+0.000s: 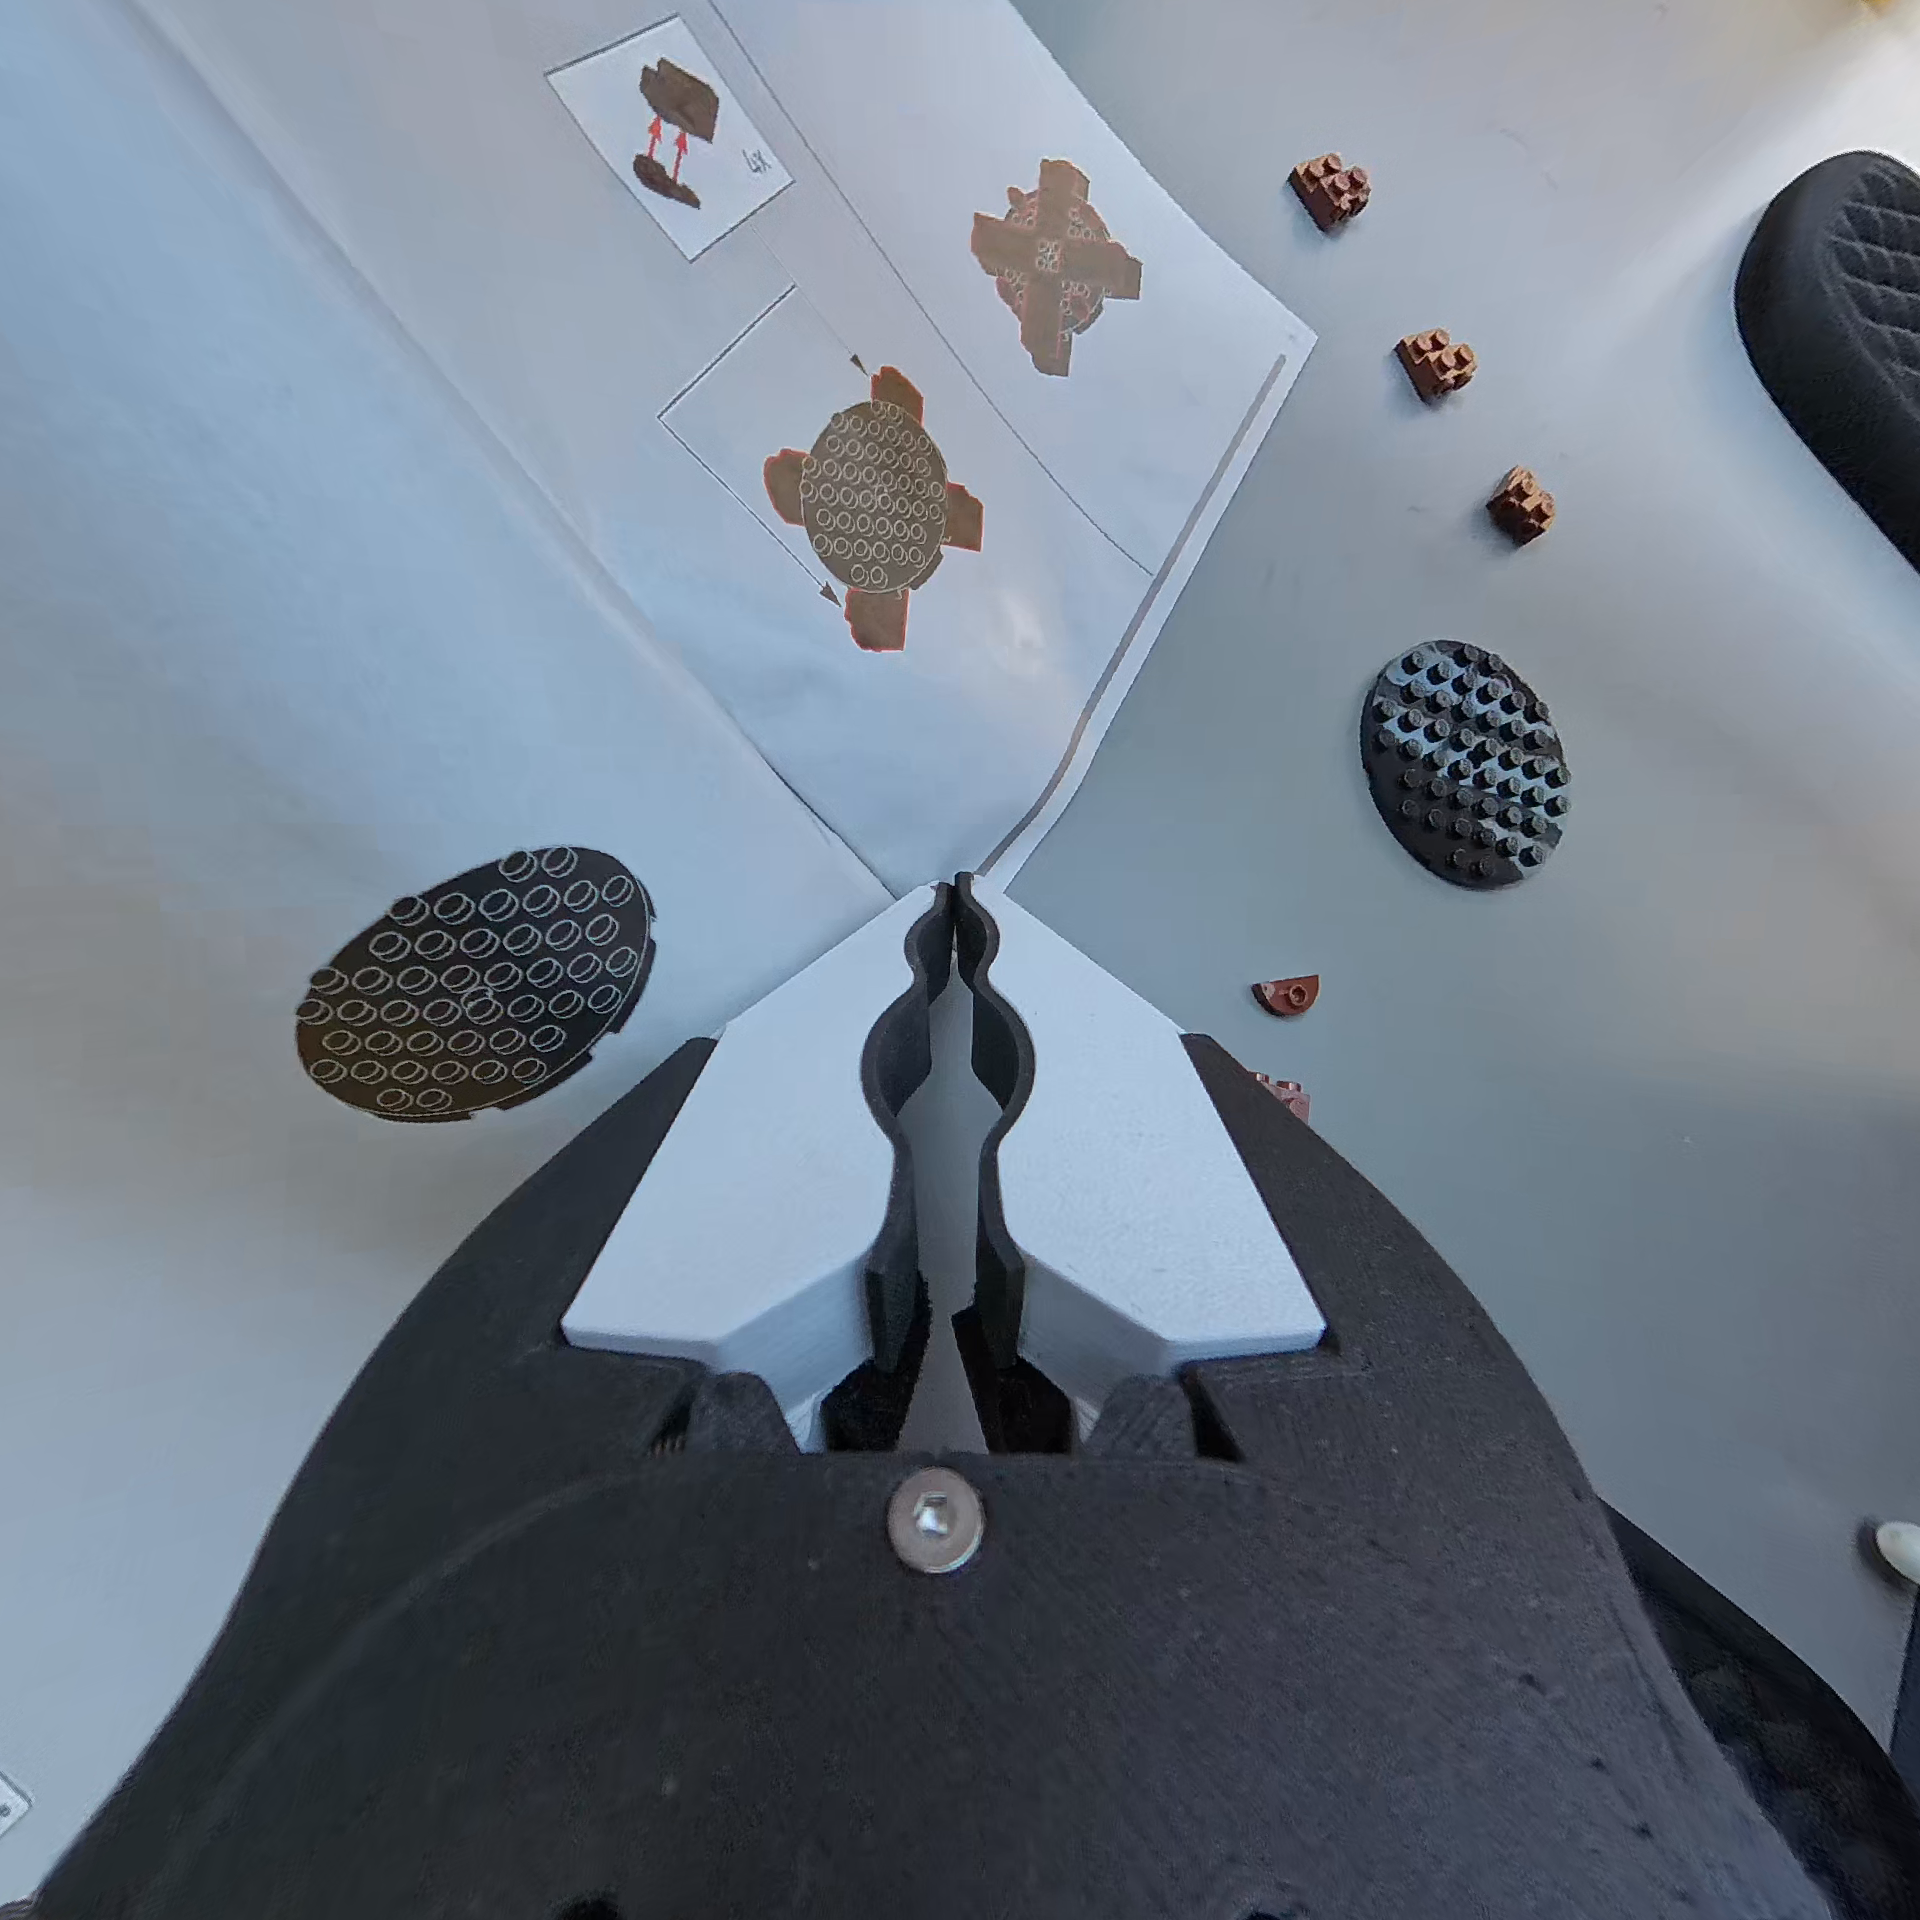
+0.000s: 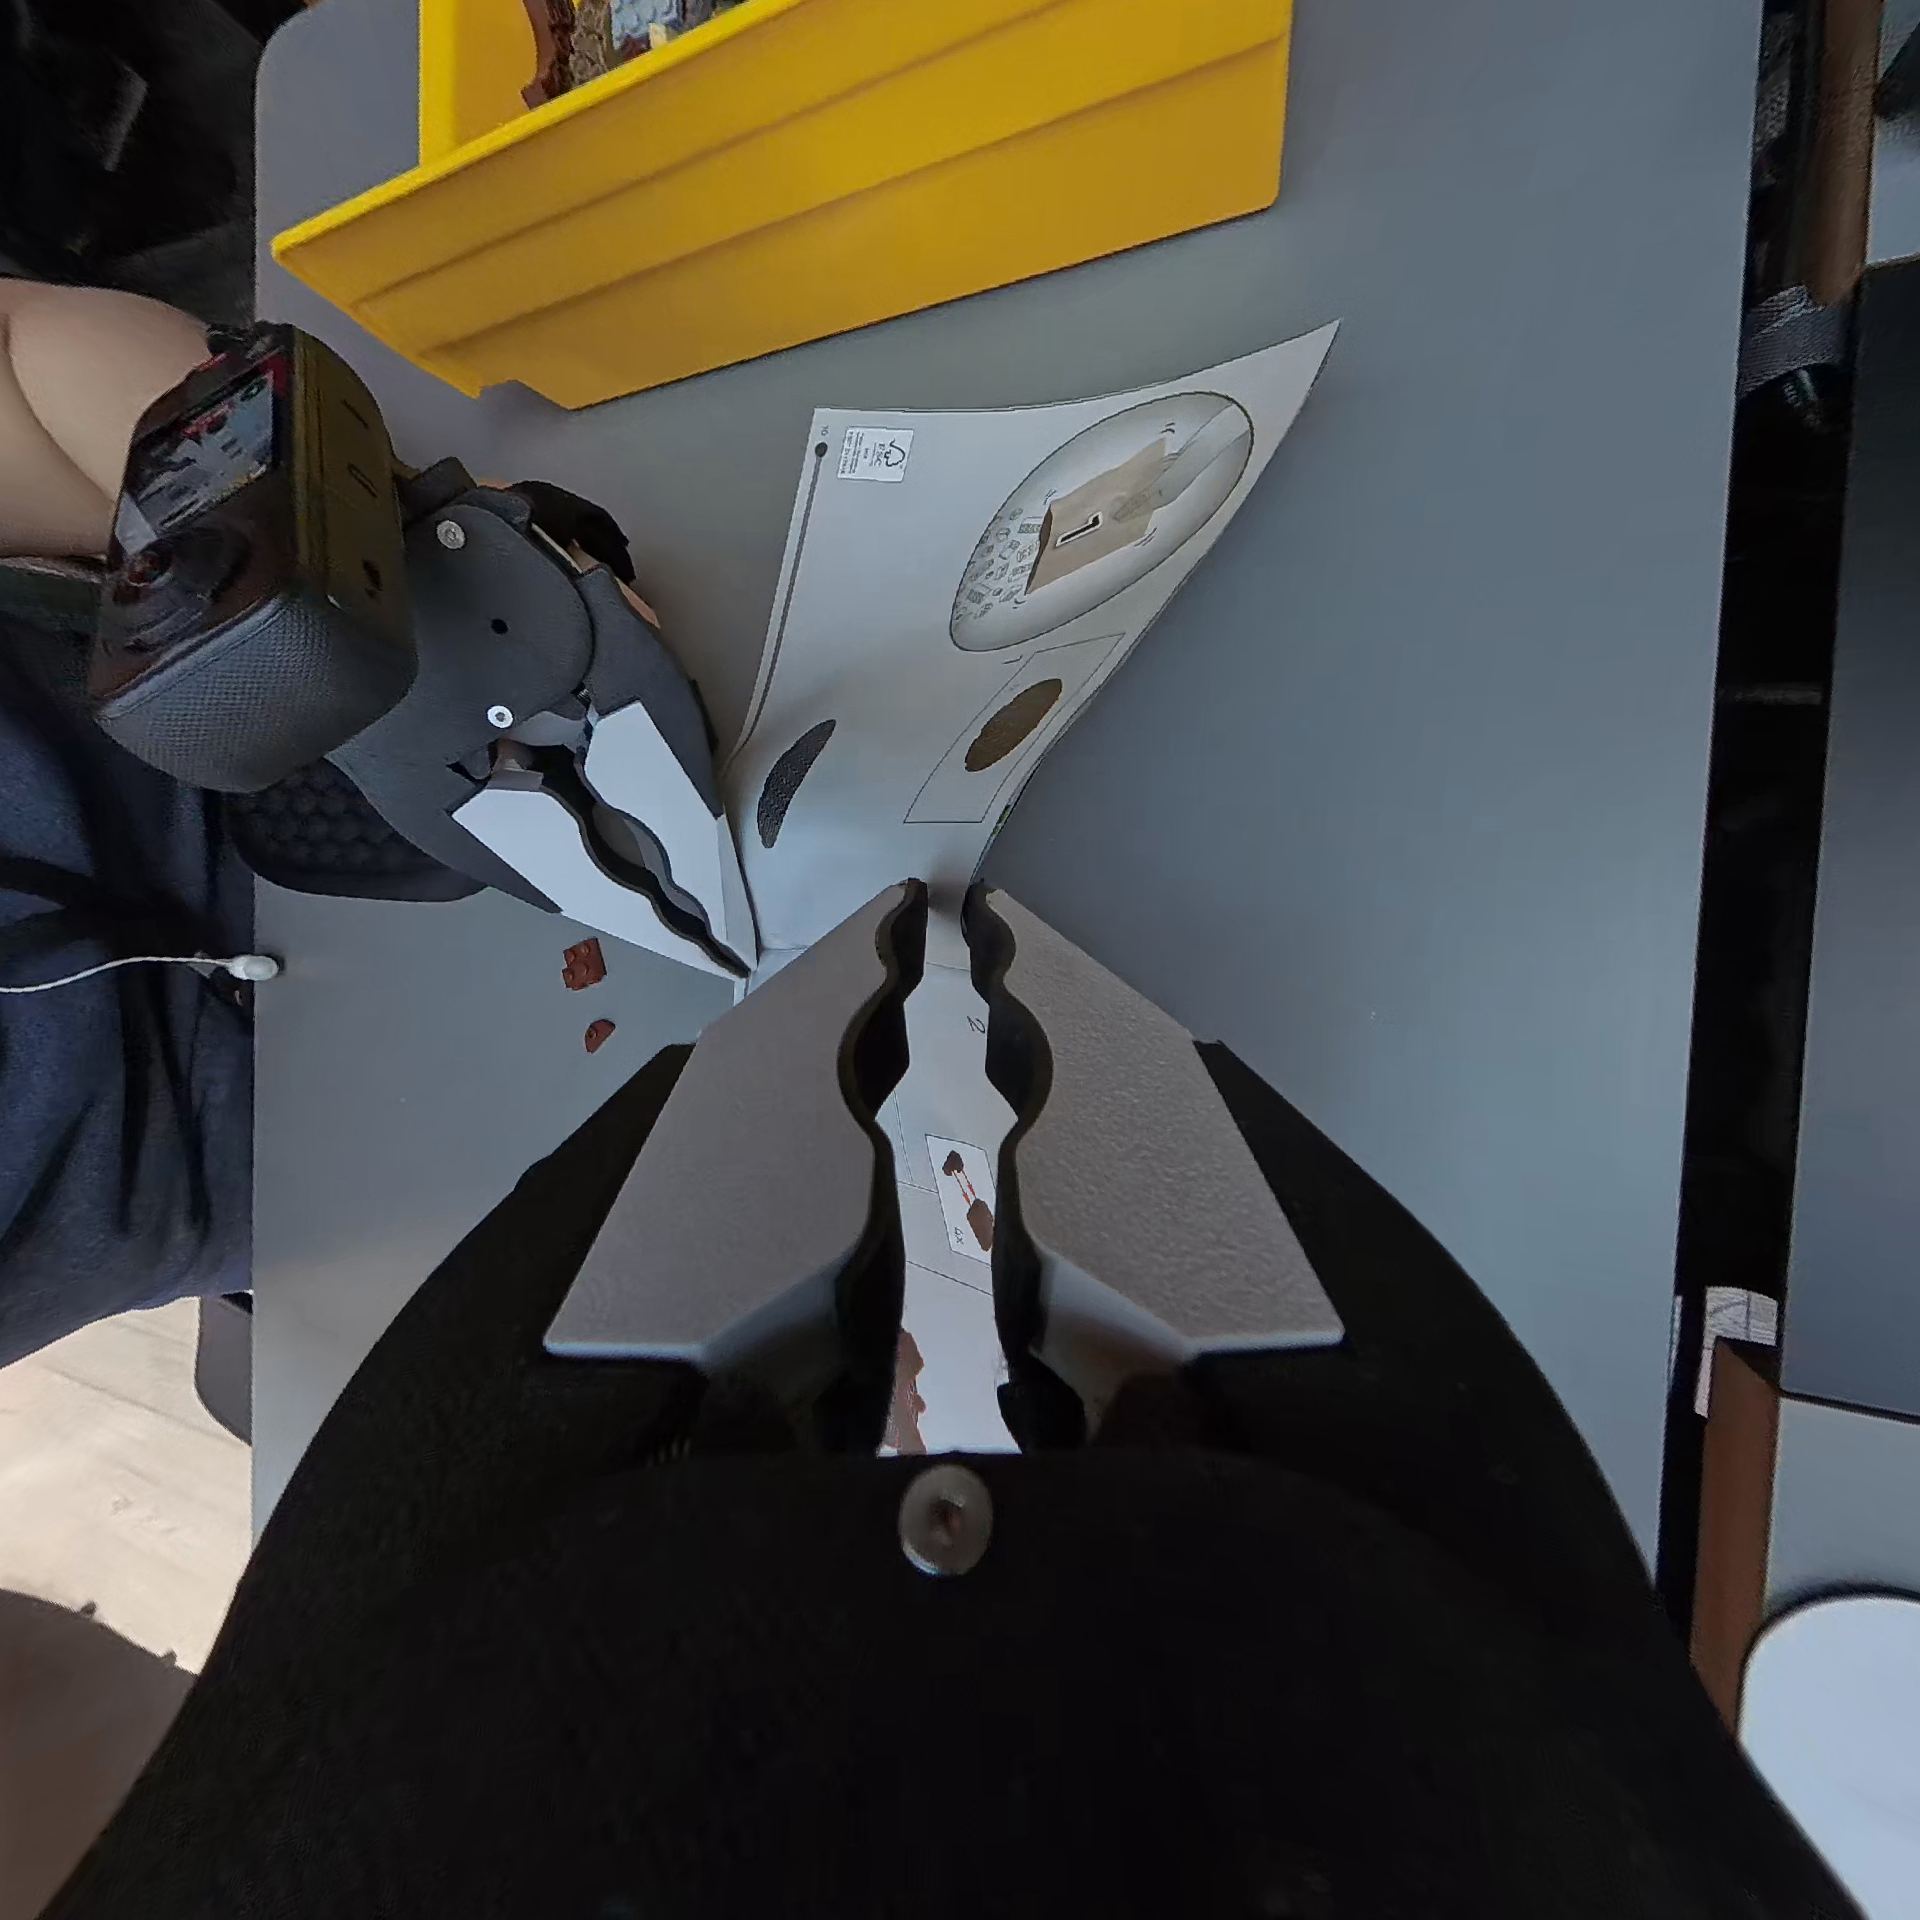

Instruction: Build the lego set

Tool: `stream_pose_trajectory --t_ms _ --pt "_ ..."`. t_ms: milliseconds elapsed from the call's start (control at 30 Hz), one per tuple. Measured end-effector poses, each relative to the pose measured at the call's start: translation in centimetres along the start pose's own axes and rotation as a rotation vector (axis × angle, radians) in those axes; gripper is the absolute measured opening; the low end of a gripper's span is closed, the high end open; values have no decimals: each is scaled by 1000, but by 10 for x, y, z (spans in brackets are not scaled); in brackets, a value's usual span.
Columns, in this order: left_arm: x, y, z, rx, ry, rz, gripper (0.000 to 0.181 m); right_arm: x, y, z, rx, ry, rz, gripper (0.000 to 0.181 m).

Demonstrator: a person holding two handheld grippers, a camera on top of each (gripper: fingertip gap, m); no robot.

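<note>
An instruction booklet lies open on the grey table; it also shows in the right wrist view, with one page curving up. My left gripper is shut on that page's corner, and it shows in the right wrist view too. My right gripper hovers over the booklet with its jaws a narrow gap apart and nothing between them. A black round studded plate lies right of the booklet. Three brown brick assemblies lie in a row beyond it. A small brown half-round piece lies near my left fingers.
A yellow bin holding loose pieces stands at the table's far side. Two brown pieces lie by the left gripper. A black mesh pad sits at the right. A person's arm is at the left. The table edge runs along the right. Tip to tip, the grippers are about 15 cm apart. To the black round studded plate: left tips about 12 cm, right tips about 25 cm.
</note>
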State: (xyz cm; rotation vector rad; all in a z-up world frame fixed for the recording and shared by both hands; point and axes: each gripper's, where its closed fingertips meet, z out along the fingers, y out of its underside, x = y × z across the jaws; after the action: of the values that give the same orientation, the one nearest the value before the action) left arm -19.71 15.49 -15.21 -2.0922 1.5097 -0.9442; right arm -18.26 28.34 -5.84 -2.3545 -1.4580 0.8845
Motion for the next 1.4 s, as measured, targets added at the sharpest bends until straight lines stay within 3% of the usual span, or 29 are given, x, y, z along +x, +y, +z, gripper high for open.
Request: stream_pose_trajectory --t_ms 267,567,1033,1400 --pt "-1 -1 -1 20 -27 15 0 -26 -7 -8 -86 57 7 6" --pt "-15 2 -12 16 -159 70 0 -57 -13 -20 -115 75 -23 4" --pt "-21 -1 -12 34 -159 42 0 -76 -18 -20 -129 183 48 0" --pt "-21 -1 -12 36 -154 38 0 -70 -15 -22 -165 242 10 0"
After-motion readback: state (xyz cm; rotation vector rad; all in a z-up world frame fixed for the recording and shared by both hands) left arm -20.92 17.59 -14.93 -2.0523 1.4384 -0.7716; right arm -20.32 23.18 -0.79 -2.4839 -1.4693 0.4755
